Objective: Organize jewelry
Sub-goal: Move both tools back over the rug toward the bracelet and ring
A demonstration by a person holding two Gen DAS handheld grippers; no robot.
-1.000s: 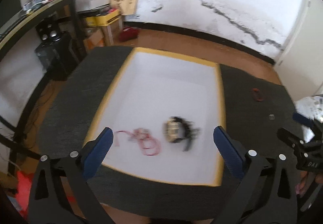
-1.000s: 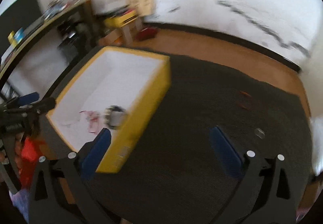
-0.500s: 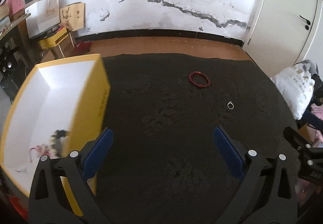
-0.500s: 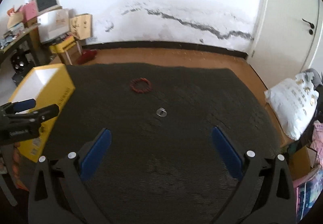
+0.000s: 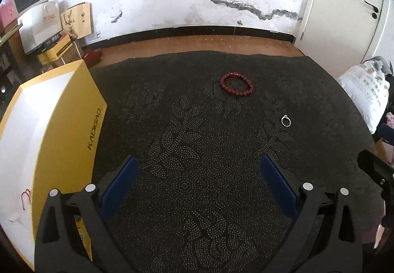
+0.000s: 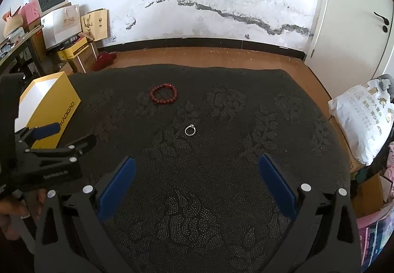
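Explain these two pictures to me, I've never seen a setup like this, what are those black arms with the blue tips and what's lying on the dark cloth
There is no robot here. A person holds a hand tool in each hand, and each tool is a two-finger gripper with a wide-angle camera looking forward along its fingers. One picture comes from the left gripper, the other from the right gripper. The black arms with blue pads at the bottom of each picture are that gripper's own fingers. Both stand wide open and hold nothing.

On the dark patterned cloth lie a red bead bracelet and, nearer the grippers, a small silver ring. At the left stands an open yellow box with a white inside; a bit of red cord shows in it. In the right camera's picture, the other gripper also shows at the left edge.
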